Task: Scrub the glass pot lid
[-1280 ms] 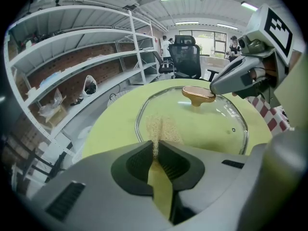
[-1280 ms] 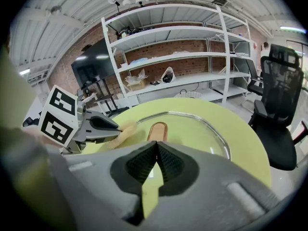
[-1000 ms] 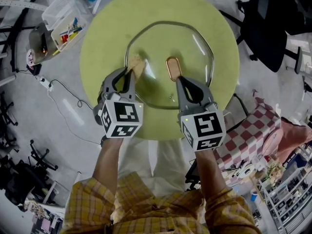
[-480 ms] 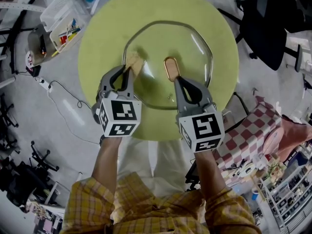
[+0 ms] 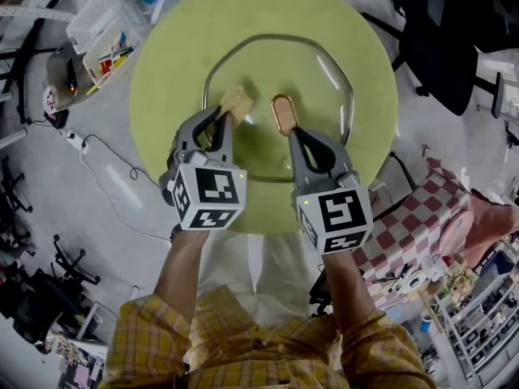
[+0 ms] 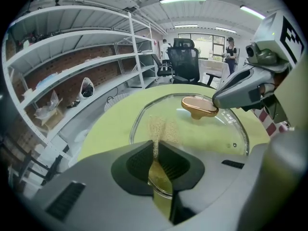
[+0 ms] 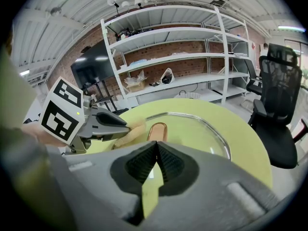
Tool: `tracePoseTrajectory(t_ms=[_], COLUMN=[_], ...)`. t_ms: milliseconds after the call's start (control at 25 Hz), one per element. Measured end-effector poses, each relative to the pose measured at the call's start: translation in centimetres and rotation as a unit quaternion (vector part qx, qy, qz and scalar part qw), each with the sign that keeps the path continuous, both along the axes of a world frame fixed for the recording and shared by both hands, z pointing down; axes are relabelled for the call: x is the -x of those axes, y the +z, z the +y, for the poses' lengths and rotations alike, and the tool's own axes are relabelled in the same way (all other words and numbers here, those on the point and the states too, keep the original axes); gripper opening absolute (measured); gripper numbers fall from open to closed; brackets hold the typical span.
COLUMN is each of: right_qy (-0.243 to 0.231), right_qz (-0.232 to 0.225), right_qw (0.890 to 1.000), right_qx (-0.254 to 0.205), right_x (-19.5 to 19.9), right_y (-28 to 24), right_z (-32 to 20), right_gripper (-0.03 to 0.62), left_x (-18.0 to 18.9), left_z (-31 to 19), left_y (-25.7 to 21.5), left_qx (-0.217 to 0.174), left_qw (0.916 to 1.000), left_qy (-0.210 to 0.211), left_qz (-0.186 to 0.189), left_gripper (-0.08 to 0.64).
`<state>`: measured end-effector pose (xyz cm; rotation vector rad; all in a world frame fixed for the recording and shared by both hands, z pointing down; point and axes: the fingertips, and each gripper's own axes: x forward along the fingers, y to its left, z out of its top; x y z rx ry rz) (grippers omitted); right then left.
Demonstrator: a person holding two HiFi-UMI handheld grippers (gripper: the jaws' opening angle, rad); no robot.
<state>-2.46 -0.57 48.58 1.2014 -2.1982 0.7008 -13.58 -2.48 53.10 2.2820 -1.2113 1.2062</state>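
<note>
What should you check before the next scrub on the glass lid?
1. The sponge is pinched in the left gripper: ok.
2. The sponge rests on the glass lid, left of the handle: ok.
3. The glass lid lies wholly on the table: ok.
4. The right gripper steadies the lid: cannot tell. Its jaws are shut, with the tips at the handle's near end.
5. Nothing else lies on the glass in the sponge's way: ok.

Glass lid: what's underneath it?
Through the clear glass lid only the yellow-green table shows. Its near edge is covered by the left gripper and right gripper, so that part is hidden.
</note>
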Motion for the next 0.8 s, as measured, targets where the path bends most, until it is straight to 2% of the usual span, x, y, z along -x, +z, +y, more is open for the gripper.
tracePoseTrajectory(t_ms=[800], right_qy=[-0.001], right_qz=[-0.006], right_qw=[1.0], right_qx=[0.002], right_x=[-0.1], right_y=[0.1], right_z=[-0.2], right_gripper=[-0.002], left_x=[-3.6], left_z=[0.7], left_y=[-0.7], left_qx=[-0.001], left_qw=[0.9996], left_qy=[0.024], left_qz=[0.018], left_gripper=[0.038])
